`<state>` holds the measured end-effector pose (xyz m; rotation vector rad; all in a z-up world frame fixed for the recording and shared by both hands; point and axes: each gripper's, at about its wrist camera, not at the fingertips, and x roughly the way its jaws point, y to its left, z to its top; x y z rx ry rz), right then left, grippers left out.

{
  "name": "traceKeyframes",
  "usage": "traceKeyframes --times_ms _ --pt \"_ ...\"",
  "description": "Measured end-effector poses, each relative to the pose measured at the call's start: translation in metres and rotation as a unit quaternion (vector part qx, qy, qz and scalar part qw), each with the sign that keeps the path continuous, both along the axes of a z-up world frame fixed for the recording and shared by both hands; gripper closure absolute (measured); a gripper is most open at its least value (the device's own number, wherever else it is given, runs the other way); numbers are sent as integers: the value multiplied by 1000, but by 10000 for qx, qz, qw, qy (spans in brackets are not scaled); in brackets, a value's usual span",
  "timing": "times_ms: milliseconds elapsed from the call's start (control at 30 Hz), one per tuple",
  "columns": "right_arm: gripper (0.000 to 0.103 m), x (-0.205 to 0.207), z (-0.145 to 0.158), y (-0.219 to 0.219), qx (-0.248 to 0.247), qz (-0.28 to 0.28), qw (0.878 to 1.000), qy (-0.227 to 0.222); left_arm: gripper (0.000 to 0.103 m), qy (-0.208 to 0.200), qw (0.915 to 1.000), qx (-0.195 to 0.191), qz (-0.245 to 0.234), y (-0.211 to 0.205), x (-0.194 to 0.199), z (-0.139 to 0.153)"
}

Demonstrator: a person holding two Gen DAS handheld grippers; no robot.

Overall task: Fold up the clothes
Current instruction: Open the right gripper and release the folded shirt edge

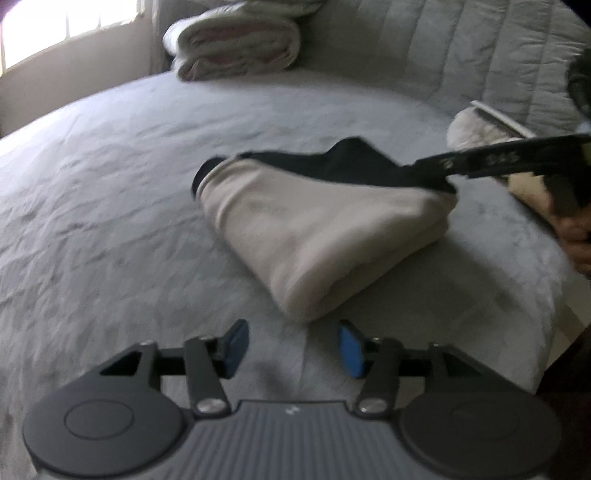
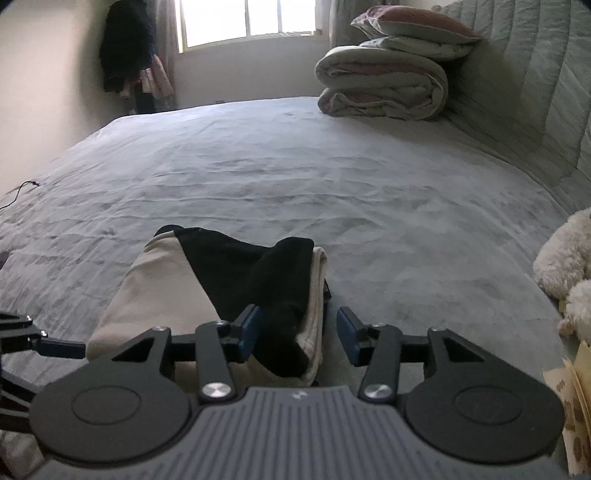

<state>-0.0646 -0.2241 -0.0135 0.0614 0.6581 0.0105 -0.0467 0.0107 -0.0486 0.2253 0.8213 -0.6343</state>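
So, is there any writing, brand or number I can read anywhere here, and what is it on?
Nothing here reads clearly.
White marks on the side of the right gripper, in the left wrist view: blurred, unreadable.
Small white mark on the grey body of the left gripper: too small to read.

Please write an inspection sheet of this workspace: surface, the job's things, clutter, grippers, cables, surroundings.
Surface: wrinkled grey bed cover, bare around the garment.
Job's things: folded beige and black cloth garment, lying on the bed.
Clutter: rolled white and pink quilt with pillows on top at the far side; fluffy white plush toy at the right edge.
Grippers: left gripper open, nothing between its blue pads; right gripper open, the garment's corner between its pads, not pressed.
Cables: thin black cable at the bed's left edge.
Surroundings: bright window, dark clothes hanging, padded grey headboard.
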Motion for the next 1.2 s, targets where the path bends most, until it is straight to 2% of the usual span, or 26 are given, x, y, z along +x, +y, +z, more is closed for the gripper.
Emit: traceKeyframes --times_ms 133,200,267,333,500,667,900,1200 --pt "43 -1 5 4 33 -54 10000 -73 36 213 9995 -74 208 4 4 2" --pt "40 0 7 5 32 -54 9999 -101 27 252 9992 -104 291 5 6 4" --pt "38 1 10 7 28 -59 9999 -111 26 263 9990 -99 351 4 8 6" --pt "37 3 11 8 31 -73 9999 -102 20 309 9984 -86 469 5 11 7" --pt "28 7 13 11 17 -91 9999 -102 11 549 9945 14 896 7 22 5" --pt "20 11 12 11 -28 -137 9999 -49 9 822 9886 137 1254 6 31 1" --pt "6 14 9 9 -37 -198 9998 42 5 756 9881 347 1290 -5 33 6" --pt "3 20 0 -5 241 -430 9983 317 2 879 9881 297 1227 -8 39 11"
